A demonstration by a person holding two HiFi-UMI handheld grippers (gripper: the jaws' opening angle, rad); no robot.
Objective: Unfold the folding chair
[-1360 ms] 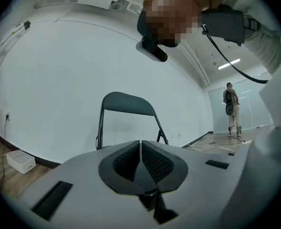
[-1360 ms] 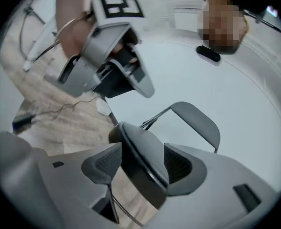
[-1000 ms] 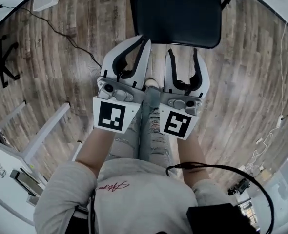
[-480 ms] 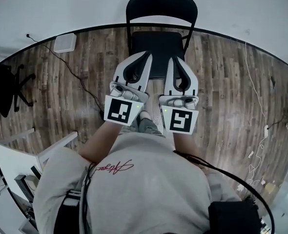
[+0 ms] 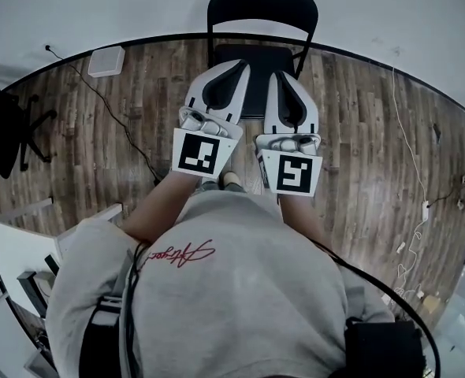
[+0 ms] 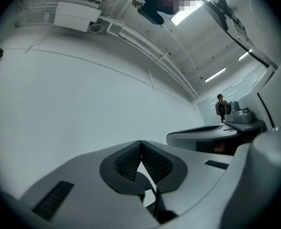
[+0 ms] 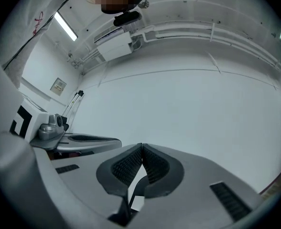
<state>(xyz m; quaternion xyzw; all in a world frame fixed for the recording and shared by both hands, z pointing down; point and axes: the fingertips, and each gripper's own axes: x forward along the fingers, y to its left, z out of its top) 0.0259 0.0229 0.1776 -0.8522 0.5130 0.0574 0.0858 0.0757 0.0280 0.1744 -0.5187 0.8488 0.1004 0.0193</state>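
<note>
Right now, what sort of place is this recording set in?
Probably a sparse lab or office room: wood-plank floor, plain white wall, ceiling strip lights, and little furniture beyond a black folding chair.

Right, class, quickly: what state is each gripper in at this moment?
Left gripper: closed, fingers together, holding nothing.
Right gripper: closed, fingers together, holding nothing.

The folding chair [image 5: 262, 22] is black all over. The left tongs [image 5: 234, 68] and right tongs [image 5: 284, 77] are pale grey-white with black ribbed pads, and each carries a black-and-white square marker pattern. The floor [image 5: 366, 132] is brown wood-grain planks and the wall [image 5: 138, 6] is plain white. The person's sweatshirt [image 5: 240, 290] is grey with red script.
</note>
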